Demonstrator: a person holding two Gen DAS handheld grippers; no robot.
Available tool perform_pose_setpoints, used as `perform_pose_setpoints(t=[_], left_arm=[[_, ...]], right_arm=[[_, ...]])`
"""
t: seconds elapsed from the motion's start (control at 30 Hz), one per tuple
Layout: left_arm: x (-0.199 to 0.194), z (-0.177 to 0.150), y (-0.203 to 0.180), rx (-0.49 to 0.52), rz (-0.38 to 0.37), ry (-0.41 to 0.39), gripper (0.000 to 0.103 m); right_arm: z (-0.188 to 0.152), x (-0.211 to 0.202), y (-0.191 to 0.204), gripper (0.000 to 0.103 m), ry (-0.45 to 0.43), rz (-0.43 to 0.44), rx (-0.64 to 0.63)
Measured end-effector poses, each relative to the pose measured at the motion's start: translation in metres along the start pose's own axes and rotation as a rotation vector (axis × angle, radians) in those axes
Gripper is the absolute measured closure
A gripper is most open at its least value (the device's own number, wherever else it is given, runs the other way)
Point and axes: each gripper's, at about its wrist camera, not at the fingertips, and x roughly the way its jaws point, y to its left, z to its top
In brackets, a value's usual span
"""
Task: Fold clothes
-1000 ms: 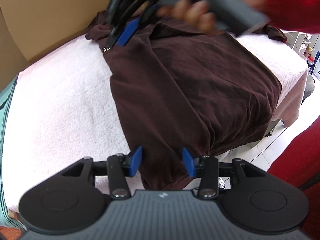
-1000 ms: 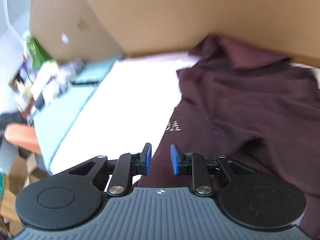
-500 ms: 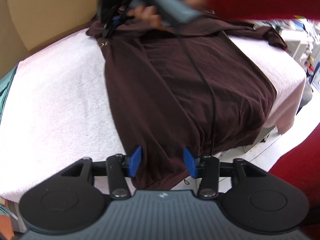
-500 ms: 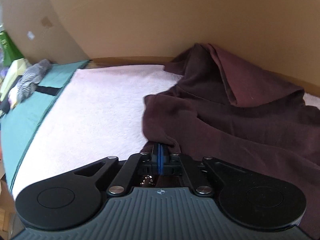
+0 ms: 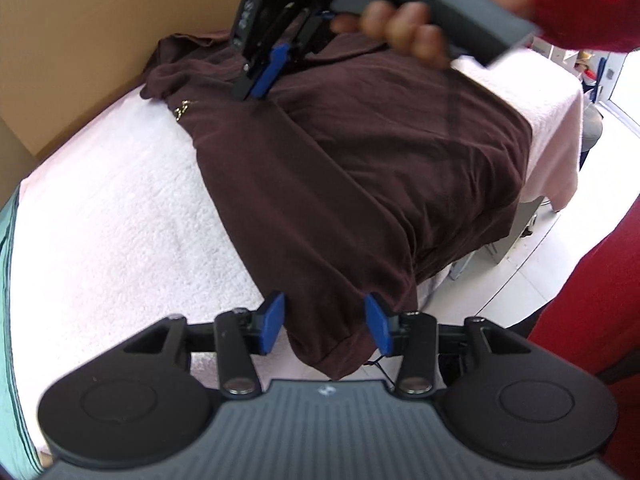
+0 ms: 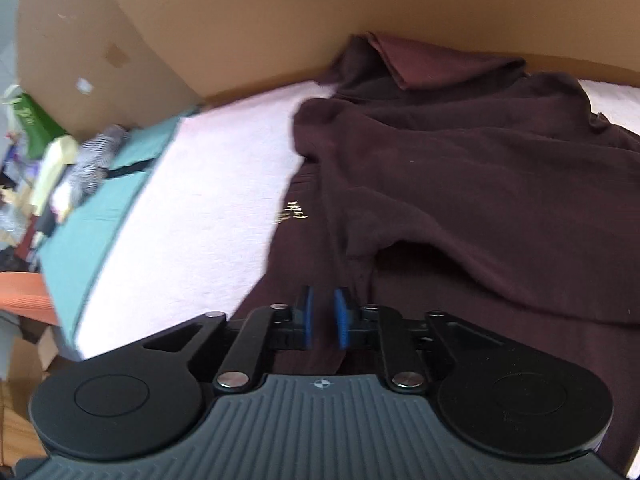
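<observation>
Brown shirt [image 5: 360, 168] on towel-covered table [image 5: 120, 216], one side folded over, hem hanging between wide-open left fingers [image 5: 325, 322]. Right fingers [image 6: 323, 317] a little apart above shoulder cloth, holding nothing. Partly folded; sleeve and bottom half left, probably.

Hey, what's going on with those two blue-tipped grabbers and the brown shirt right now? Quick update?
Left tongs open, straddling the brown shirt hem. Right tongs slightly parted over the shoulder end, gripping nothing. Nothing in the way on the pink towel.

The left wrist view looks from the shirt's [image 5: 360, 168] hem toward its collar; the right wrist view sits close above the chest; both share the gold logo [image 6: 291, 212].
</observation>
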Motion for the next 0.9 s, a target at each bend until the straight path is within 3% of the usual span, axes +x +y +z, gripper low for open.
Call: perform_pose_setpoints(t=[0.1,0.17,0.2,0.23,0.27,0.43,0.5,0.63,0.7,0.73,0.83,0.9], left_arm=[[0.001,-0.005,-0.002,0.062,-0.012,-0.007,0.053],[0.002,-0.007,-0.004,0.11,-0.023,-0.01,0.05],[0.002,-0.008,-0.004,0.125,-0.029,-0.009,0.05],[0.002,-0.01,-0.003,0.137,-0.036,-0.007,0.05],[0.001,-0.011,-0.003,0.149,-0.043,-0.005,0.05],[-0.001,-0.013,-0.006,0.233,-0.065,-0.023,0.051],[0.003,-0.015,-0.01,0.276,-0.064,-0.011,0.051],[0.015,-0.02,-0.015,0.308,-0.066,0.041,0.051],[0.016,-0.023,-0.019,0.333,-0.05,0.052,0.051],[0.013,-0.022,-0.02,0.331,-0.047,0.045,0.051],[0.008,-0.016,-0.021,0.318,-0.036,0.034,0.049],[0.01,-0.011,-0.021,0.308,-0.021,0.048,0.049]], right_arm=[[-0.028,-0.001,0.007,0.084,0.078,0.046,0.01],[-0.046,-0.006,0.006,0.092,0.057,0.004,0.02],[-0.052,-0.012,0.005,0.092,0.036,-0.01,0.038],[-0.057,-0.018,0.007,0.083,0.02,-0.015,0.046],[-0.062,-0.025,0.012,0.08,0.011,-0.01,0.043],[-0.09,-0.029,0.03,0.081,0.035,0.048,0.047],[-0.101,-0.026,0.032,0.088,0.043,0.058,0.07],[-0.113,-0.025,0.031,0.091,0.054,0.067,0.108],[-0.113,-0.029,0.034,0.086,0.035,0.073,0.099],[-0.114,-0.032,0.034,0.079,0.026,0.074,0.095],[-0.12,-0.041,0.029,0.075,0.018,0.062,0.083],[-0.124,-0.048,0.026,0.08,0.012,0.053,0.075]])
